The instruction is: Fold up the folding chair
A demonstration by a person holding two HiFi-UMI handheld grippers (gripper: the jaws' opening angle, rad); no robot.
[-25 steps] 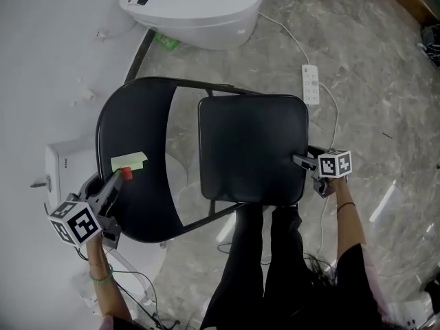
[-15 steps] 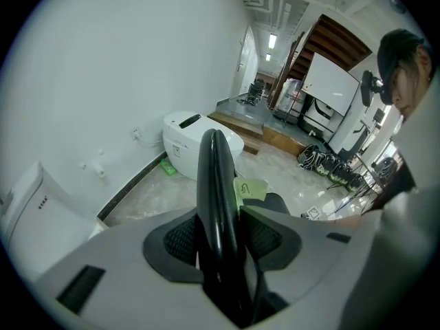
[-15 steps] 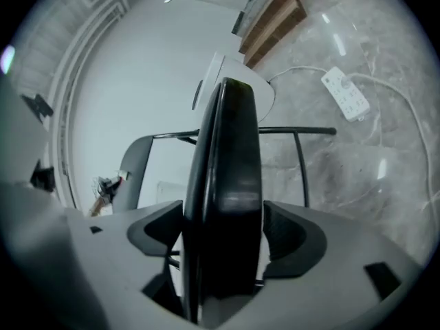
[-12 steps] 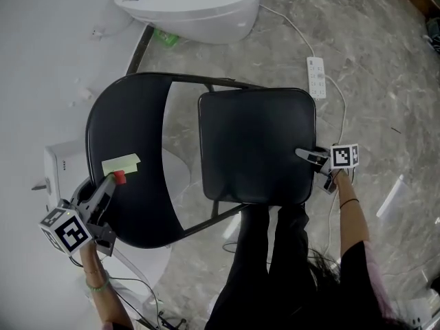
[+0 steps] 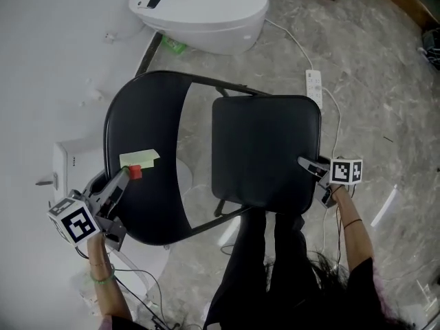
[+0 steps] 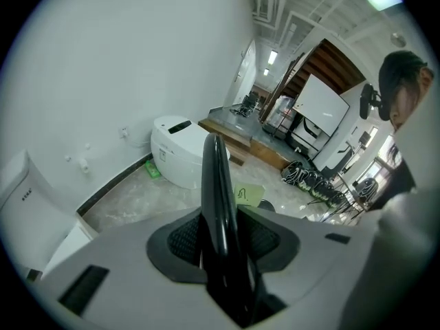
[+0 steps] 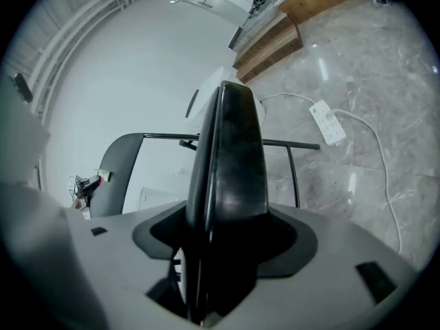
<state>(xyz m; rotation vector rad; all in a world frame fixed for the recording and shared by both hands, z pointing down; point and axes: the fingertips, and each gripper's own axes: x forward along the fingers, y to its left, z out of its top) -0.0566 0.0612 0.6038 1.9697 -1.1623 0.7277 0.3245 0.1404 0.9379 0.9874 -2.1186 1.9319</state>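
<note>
Two legs (image 5: 265,267) in black trousers stand at the front of the folding chair (image 5: 227,95), which sits unfolded on the marble floor (image 5: 385,81). The left gripper (image 5: 127,174) clamps the near rim of the backrest (image 5: 141,115) beside a yellow-green note (image 5: 139,158); its jaws have just been closing on that rim. The right gripper (image 5: 306,163) bites the right edge of the seat (image 5: 265,143), its jaws likewise just closing on it. Beyond lie a white power strip (image 5: 314,86) and, farthest, a white toilet (image 5: 203,9) by the wall.
</note>
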